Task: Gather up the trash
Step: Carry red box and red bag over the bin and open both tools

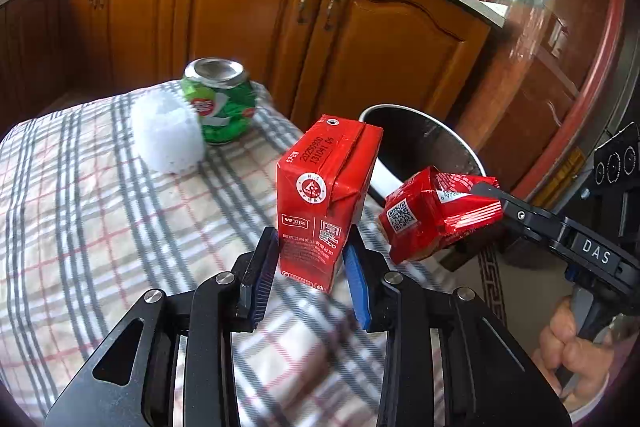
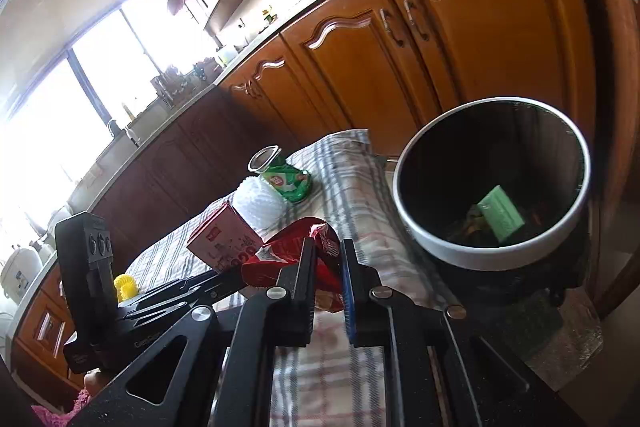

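At the far left of the checked cloth (image 1: pixel 80 195) a white foam net (image 1: pixel 166 135) lies touching a dented green can (image 1: pixel 220 101); both look light, the can stiff but crushable, best taken across its body; nearer, the left hand-held gripper (image 1: pixel 310 259) is clenched on the lower part of a red carton (image 1: pixel 324 187), upright, light and fairly stiff, its flat sides giving the pads good purchase; to the right the right hand-held gripper (image 2: pixel 326 267) pinches a crumpled red wrapper (image 1: pixel 436 211), soft, slick and apt to slip; far right stands the bin (image 2: pixel 408 187). Only the right wrist view looks into the bin, showing a green box (image 2: pixel 502 219) among scraps, and a yellow ring (image 2: pixel 127 287) at the left; only the left view shows the carton's printed top.
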### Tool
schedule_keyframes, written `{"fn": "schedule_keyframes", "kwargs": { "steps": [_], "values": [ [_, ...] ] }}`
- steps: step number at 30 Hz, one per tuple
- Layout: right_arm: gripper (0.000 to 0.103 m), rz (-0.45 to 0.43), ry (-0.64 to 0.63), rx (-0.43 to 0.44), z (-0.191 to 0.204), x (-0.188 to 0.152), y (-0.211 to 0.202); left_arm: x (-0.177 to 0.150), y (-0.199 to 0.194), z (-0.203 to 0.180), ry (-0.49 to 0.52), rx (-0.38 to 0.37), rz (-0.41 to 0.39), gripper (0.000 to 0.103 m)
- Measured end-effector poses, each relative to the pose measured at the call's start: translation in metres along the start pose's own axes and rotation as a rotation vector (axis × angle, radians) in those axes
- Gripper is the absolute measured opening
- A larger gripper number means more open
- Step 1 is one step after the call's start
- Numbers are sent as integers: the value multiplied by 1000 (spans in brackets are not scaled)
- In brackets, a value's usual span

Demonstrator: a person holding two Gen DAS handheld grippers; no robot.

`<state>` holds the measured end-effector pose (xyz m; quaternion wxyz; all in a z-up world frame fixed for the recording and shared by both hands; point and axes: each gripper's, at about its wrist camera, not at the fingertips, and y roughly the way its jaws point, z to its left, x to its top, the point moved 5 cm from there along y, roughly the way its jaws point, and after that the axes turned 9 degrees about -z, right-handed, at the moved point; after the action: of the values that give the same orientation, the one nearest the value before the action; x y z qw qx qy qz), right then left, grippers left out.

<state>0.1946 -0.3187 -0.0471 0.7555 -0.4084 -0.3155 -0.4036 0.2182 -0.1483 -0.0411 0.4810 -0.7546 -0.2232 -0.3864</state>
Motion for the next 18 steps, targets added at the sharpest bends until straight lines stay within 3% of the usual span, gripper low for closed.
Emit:
{"fn": "schedule_keyframes", "kwargs": {
  "steps": [18],
  "values": [
    [8,-78,11,-69,-45,26,-33,24,21,-58,69,-63,-7,31]
  ]
}}
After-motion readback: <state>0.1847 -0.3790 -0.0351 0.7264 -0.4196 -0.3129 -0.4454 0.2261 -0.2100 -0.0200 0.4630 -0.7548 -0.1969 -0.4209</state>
